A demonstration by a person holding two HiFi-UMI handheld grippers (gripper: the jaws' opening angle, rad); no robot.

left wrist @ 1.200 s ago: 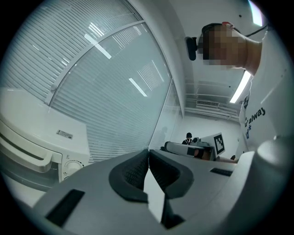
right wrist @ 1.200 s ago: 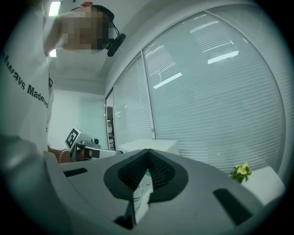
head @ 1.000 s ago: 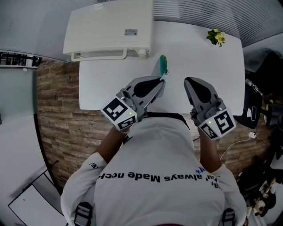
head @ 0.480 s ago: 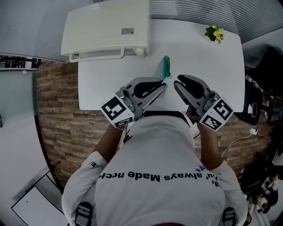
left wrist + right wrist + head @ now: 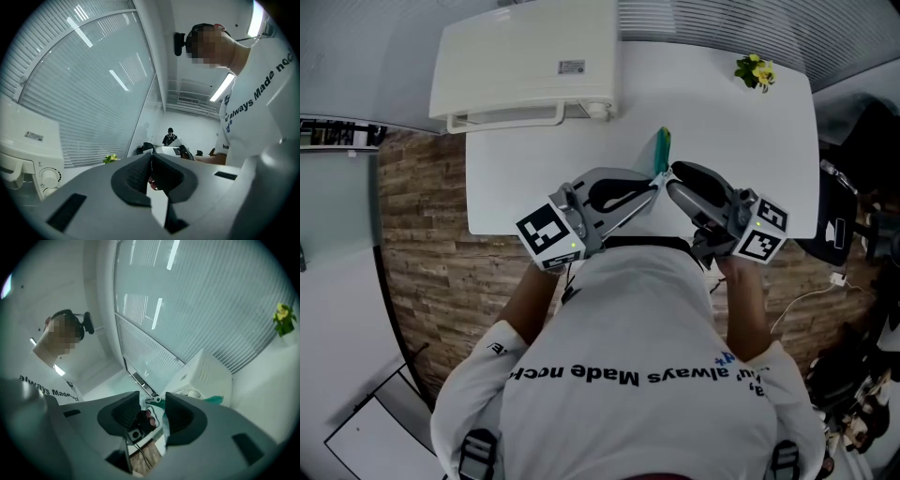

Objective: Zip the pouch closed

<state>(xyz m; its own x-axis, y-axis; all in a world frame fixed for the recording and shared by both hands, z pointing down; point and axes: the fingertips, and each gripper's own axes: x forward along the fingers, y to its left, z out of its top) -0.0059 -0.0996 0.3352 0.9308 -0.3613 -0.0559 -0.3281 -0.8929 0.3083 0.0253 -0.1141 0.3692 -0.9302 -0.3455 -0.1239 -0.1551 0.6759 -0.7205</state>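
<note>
- We note the left gripper (image 5: 653, 182) angled inward toward the right one, clenched on the pouch (image 5: 664, 148), which stands upright at its tips.
- The right gripper (image 5: 676, 173) angles inward too. Its jaws have just been opening, with the pouch's edge between them, unpinched.

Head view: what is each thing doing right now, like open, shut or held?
Clear pouch with teal zip band: held on edge, whether zipped unclear.
Left gripper: shut on the pouch.
Right gripper: open, jaws just opened; pouch's zip end between them, not pressed.
Small yellow flower plant: upright on the white table.
</note>
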